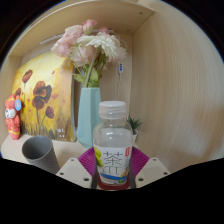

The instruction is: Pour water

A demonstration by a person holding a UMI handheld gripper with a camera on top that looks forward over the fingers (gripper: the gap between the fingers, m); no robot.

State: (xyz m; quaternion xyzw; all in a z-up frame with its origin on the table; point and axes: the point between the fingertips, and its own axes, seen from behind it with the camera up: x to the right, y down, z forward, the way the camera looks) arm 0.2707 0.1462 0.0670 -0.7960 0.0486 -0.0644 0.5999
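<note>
A clear plastic tea bottle with a white cap and a white-and-green label stands upright between my fingers. My gripper is shut on its lower half, and the magenta pads press against the label on both sides. The bottle's base is hidden below the fingers. A grey cup stands open-mouthed to the left of the bottle, a little beyond the left finger, on the pale tabletop.
Behind the bottle stands a light blue vase of pink and white flowers. A poppy painting leans at the back left, with an orange toy figure beside it. A beige wall closes the right side.
</note>
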